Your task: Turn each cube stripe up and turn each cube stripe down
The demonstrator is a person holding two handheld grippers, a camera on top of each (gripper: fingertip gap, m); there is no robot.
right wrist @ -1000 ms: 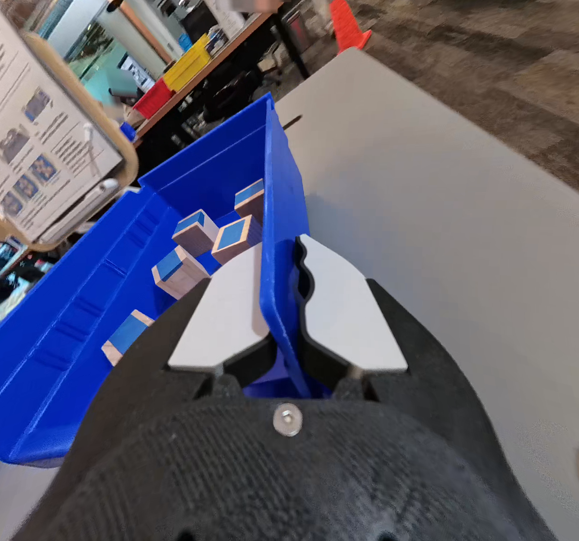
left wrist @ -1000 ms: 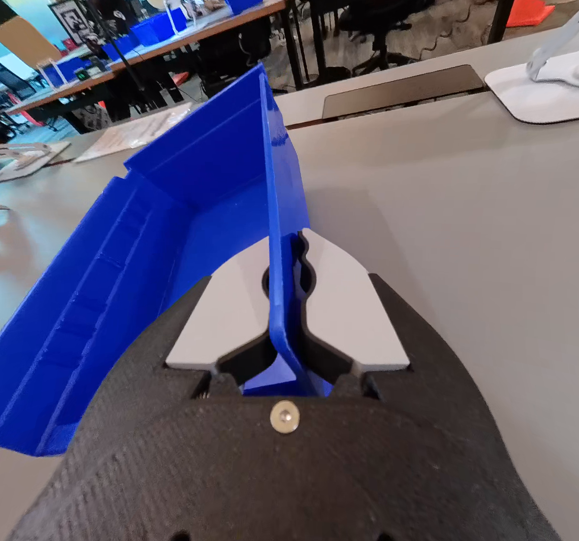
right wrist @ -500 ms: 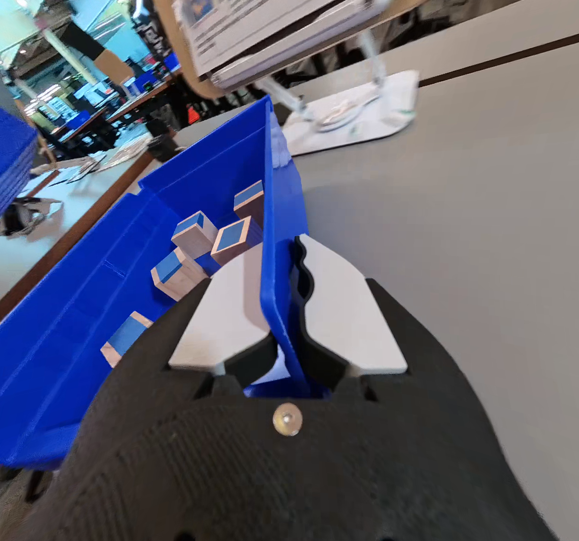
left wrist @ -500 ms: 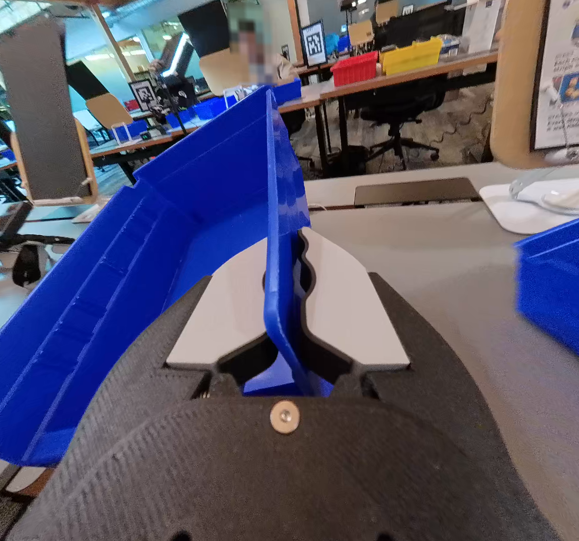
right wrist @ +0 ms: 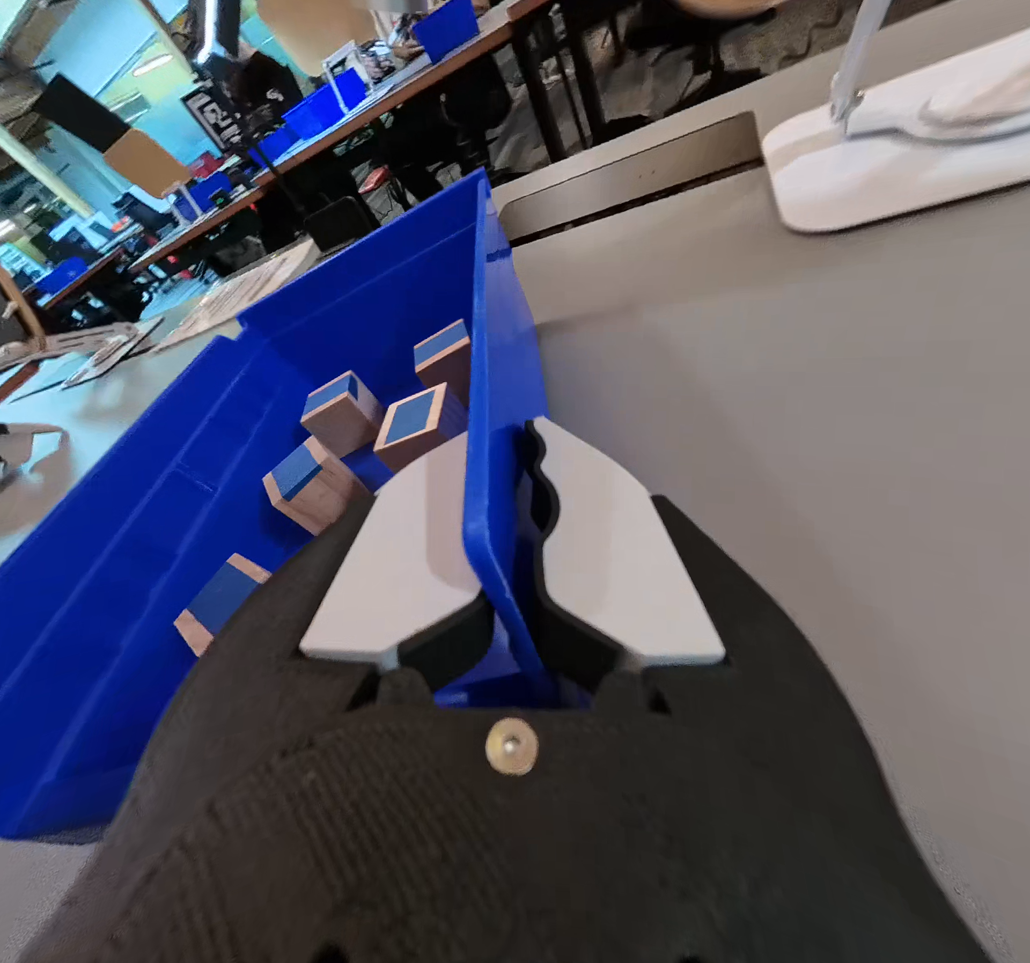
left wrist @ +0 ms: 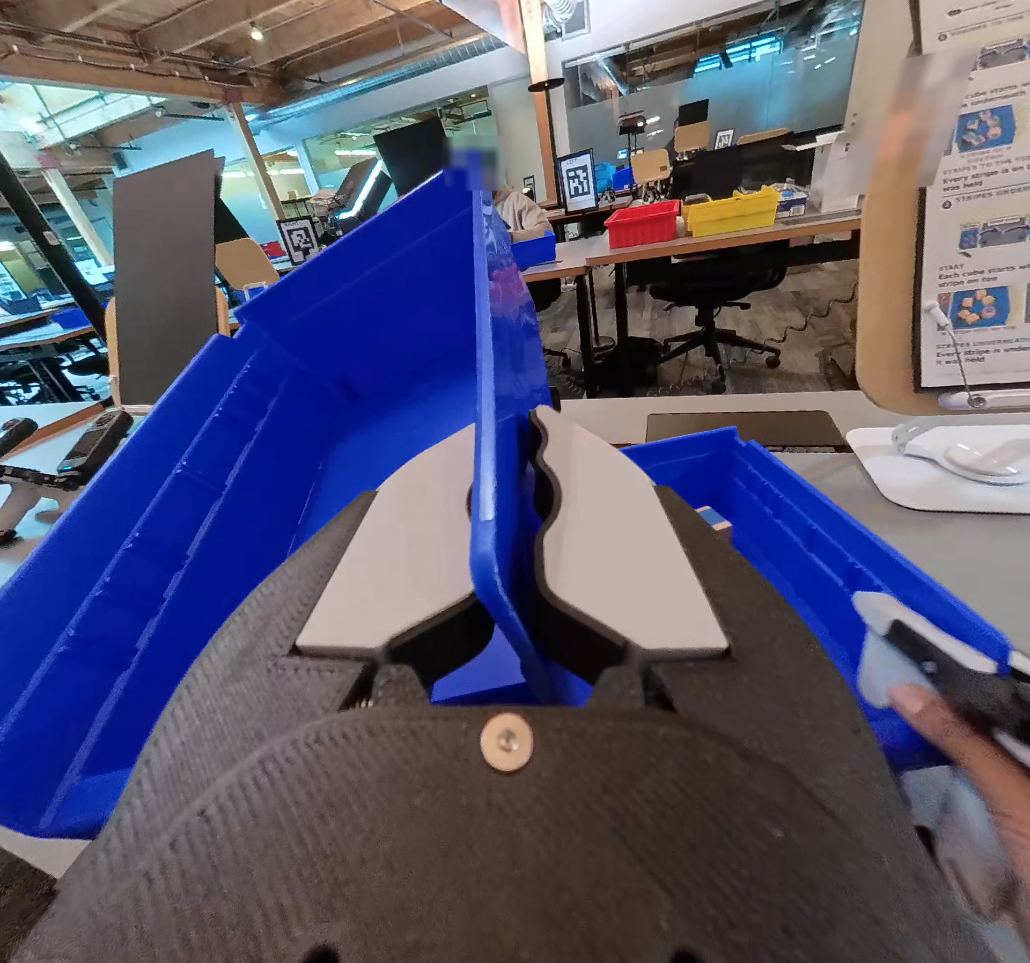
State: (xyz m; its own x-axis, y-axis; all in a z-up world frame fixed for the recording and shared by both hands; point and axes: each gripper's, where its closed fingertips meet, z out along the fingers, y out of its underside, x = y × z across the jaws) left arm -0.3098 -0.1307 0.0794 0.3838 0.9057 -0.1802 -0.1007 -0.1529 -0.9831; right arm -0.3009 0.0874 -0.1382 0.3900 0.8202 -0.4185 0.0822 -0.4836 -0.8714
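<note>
The left gripper is clamped on the right-hand wall of an empty blue bin, one grey finger inside the bin and the other outside, with the wall pinched upright between them. To its right lies a second blue bin, resting on the grey table, and a corner of one wooden cube shows inside it. At the right edge of that view a blurred hand holds the other gripper against this second bin.

The right gripper is likewise closed on the right-hand wall of the bin with cubes, one finger on each side. Five wooden cubes lie loose in it, left of the gripped wall, each showing a face with a blue stripe. Three sit clustered near the inner finger, one farther along the wall, one nearer at the left. A white lamp base stands on the table at far right
</note>
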